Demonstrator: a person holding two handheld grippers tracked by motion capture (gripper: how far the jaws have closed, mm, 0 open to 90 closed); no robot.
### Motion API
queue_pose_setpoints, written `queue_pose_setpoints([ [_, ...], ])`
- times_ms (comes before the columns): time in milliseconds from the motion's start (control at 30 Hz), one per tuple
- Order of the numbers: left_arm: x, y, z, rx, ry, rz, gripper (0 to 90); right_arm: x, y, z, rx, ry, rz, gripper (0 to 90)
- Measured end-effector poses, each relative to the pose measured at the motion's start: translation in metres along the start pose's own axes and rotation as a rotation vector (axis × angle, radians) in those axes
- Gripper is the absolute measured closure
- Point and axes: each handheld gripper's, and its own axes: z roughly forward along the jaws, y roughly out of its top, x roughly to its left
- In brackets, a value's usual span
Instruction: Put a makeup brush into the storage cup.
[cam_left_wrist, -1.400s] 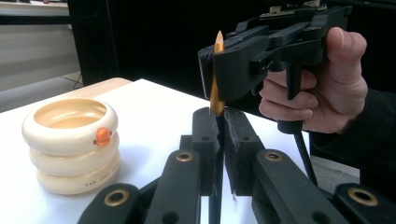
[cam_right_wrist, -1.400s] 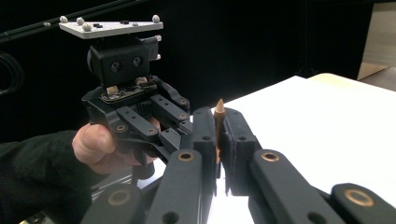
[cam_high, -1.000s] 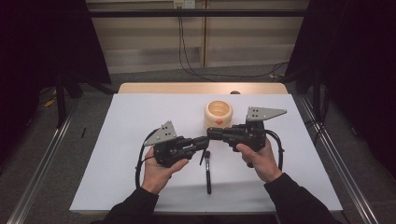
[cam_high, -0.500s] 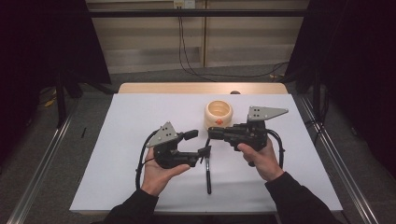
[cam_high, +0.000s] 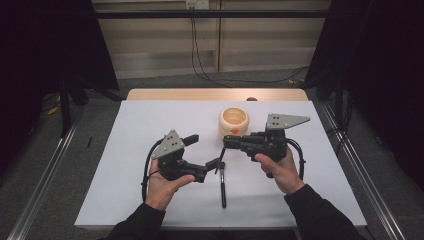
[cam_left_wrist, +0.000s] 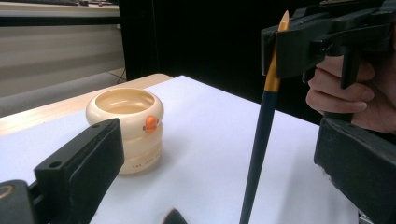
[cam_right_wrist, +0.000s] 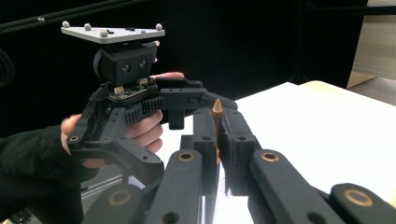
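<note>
A: Fingers, right gripper: pressed together on the upper end of the brush. In the right gripper view the orange handle tip stands up between the two black jaws, clamped on both sides.

B: Fingers, left gripper?

A: Spread wide, holding nothing. In the left gripper view one jaw lies low at the left and the other at the right, with the brush shaft standing in the gap between them, touching neither.

B: Brush position, taking the cream cup as reference?

A: In the high view the brush is on the person's side of the cup, near it but apart. Its top is held just below the cup's near wall; the dark handle runs away from the cup toward the table's near edge. The bristle end is too dark to make out.

B: Grippers relative to the cup?

A: The right gripper sits just beside the cup. The left gripper is farther from the cup, beside the brush shaft.

B: The cup itself?

A: Upright on the white table cover, with an orange mark on its wall.
</note>
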Motion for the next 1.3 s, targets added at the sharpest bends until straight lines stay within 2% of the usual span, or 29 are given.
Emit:
queue_pose_setpoints([
  [33,0.001,0.0,-0.001,0.001,-0.013,0.0,1.6,0.0,0.0,0.0,-0.001,-0.005,-0.002,84.7],
  [67,0.0,-0.001,-0.002,0.0,0.005,0.001,1.6,0.0,0.0,-0.001,-0.002,-0.005,-0.001,84.7],
  [100,0.001,-0.002,-0.003,-0.009,-0.012,0.002,1.6,0.0,0.0,-0.001,-0.002,-0.003,-0.002,84.7],
  [133,0.001,-0.003,-0.006,0.0,0.011,0.007,1.6,0.0,0.0,-0.001,-0.002,-0.006,-0.002,84.7],
  [167,0.002,-0.004,-0.007,-0.003,-0.011,0.007,1.5,0.0,0.0,-0.002,-0.003,-0.009,-0.002,84.7],
  [333,0.006,-0.009,-0.018,-0.014,0.03,-0.009,1.2,0.001,0.001,-0.002,-0.004,-0.013,-0.006,84.7],
  [367,0.007,-0.01,-0.021,-0.001,0.05,-0.002,1.5,0.001,0.001,-0.002,-0.004,-0.016,-0.008,84.7],
  [400,0.008,-0.011,-0.023,-0.013,0.042,0.0,1.7,0.001,0.001,-0.002,-0.004,-0.015,-0.007,84.7],
  [433,0.008,-0.012,-0.026,-0.006,0.063,0.004,1.2,0.001,0.001,-0.002,-0.003,-0.019,-0.007,84.7],
  [467,0.009,-0.013,-0.027,-0.021,0.053,0.001,1.2,0.002,0.001,-0.003,-0.001,-0.024,-0.009,84.7],
  [500,0.011,-0.014,-0.031,-0.011,0.072,0.005,1.3,0.001,0.001,-0.003,-0.002,-0.023,-0.009,84.8],
  [533,0.013,-0.015,-0.032,-0.012,0.061,-0.006,1.1,0.001,0.001,-0.004,-0.002,-0.024,-0.01,84.8],
  [600,0.017,-0.016,-0.037,-0.02,0.072,-0.014,1.0,0.0,0.001,-0.004,0.0,-0.03,-0.011,84.7],
  [667,0.02,-0.017,-0.043,-0.027,0.102,-0.022,1.0,0.0,0.001,-0.006,0.0,-0.035,-0.012,84.7],
  [800,0.024,-0.024,-0.051,-0.027,0.117,-0.03,0.9,-0.001,0.0,-0.009,-0.009,-0.039,-0.012,84.7],
  [833,0.024,-0.026,-0.054,-0.021,0.137,-0.029,0.9,-0.001,0.001,-0.009,-0.011,-0.039,-0.011,84.7],
  [900,0.027,-0.03,-0.057,-0.03,0.126,-0.041,0.9,-0.001,0.001,-0.01,-0.008,-0.05,-0.013,84.7],
  [1033,0.028,-0.037,-0.062,-0.013,0.157,-0.044,0.9,-0.002,0.0,-0.011,-0.007,-0.061,-0.014,84.8],
  [1100,0.028,-0.04,-0.066,-0.002,0.175,-0.03,1.1,-0.003,0.0,-0.012,-0.009,-0.067,-0.015,84.7],
  [1200,0.028,-0.044,-0.07,0.008,0.187,-0.025,1.3,-0.005,0.001,-0.014,-0.02,-0.073,-0.006,84.7],
  [1300,0.028,-0.049,-0.077,0.0,0.187,-0.039,1.3,-0.006,0.001,-0.013,-0.016,-0.084,-0.013,84.7],
])
